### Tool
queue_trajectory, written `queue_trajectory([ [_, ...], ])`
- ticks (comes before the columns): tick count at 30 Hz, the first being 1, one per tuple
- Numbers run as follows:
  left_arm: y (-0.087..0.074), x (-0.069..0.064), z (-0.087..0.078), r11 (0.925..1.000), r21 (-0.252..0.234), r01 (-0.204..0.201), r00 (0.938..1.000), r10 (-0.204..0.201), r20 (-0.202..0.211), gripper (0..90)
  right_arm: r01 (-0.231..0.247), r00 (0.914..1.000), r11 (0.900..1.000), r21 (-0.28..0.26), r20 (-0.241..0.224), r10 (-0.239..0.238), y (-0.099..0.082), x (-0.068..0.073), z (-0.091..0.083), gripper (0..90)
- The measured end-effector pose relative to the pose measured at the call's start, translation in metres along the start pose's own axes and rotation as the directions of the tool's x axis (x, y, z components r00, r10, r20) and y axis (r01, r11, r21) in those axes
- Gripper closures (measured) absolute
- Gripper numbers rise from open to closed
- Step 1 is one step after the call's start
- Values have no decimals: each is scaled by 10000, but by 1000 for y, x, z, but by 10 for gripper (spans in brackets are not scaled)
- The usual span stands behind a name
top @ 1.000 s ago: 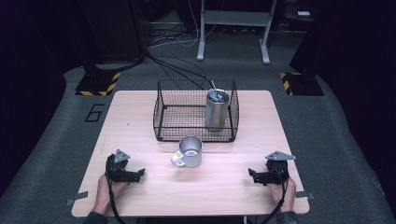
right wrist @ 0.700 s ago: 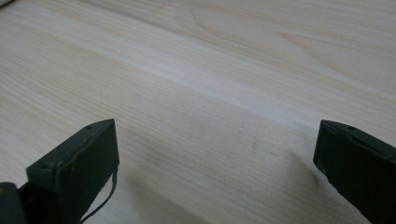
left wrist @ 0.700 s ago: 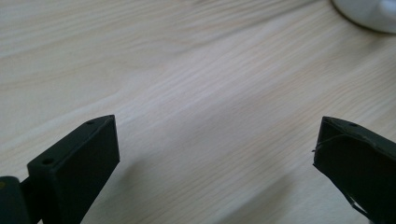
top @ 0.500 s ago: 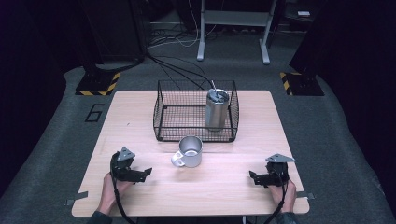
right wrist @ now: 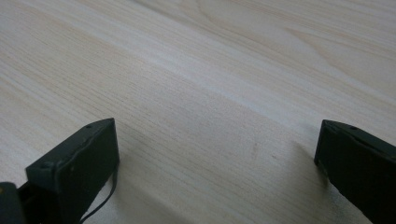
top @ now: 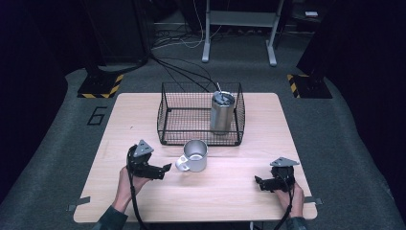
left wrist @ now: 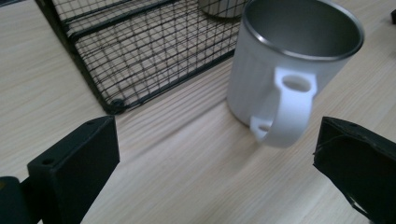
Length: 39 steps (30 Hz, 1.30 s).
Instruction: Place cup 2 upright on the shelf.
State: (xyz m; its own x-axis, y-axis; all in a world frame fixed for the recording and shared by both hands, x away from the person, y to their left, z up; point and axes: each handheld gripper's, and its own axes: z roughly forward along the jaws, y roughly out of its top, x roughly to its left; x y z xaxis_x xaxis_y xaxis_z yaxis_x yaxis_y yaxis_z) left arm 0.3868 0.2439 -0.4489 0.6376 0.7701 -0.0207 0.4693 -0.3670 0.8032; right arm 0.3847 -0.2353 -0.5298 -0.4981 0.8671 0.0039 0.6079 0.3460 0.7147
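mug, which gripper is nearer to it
Left. The left gripper sits just left of the mug, jaws open toward its handle. The right gripper rests far off near the table's right front corner.

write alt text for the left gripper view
A white mug with a steel interior stands upright on the wooden table, its handle facing the open left tool. A black wire basket sits behind it.

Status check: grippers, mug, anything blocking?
Left gripper open, closing on mug, handle toward it. Right gripper open, idle on table. Wire basket behind mug; approach clear.
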Motion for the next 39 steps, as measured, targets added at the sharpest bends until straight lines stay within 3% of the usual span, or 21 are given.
queue_trajectory([
  [9, 28, -19, 14, 9993, -182, -318, 9984, 326, 467, 1, 36, 10000, 10000, -24, -57, -36, 1, -4, 1, 0],
  [18, 48, -35, 40, 9982, -212, -555, 9936, 573, 973, 1, 12, 10000, 10000, -32, -27, -12, 1, -4, 1, 0],
  [28, 58, -47, 64, 9969, -152, -767, 9906, 780, 1125, 0, 33, 10000, 10000, -52, 11, -33, 1, -5, 2, 0],
  [32, 60, -50, 70, 9946, -23, -1039, 9898, 1036, 976, 0, 35, 10000, 10000, -55, 12, -35, 1, -5, 2, 0],
  [39, 62, -52, 79, 9946, 201, -1018, 9901, 994, 989, 0, 25, 10000, 10000, -53, 13, -25, 1, -5, 2, 0],
])
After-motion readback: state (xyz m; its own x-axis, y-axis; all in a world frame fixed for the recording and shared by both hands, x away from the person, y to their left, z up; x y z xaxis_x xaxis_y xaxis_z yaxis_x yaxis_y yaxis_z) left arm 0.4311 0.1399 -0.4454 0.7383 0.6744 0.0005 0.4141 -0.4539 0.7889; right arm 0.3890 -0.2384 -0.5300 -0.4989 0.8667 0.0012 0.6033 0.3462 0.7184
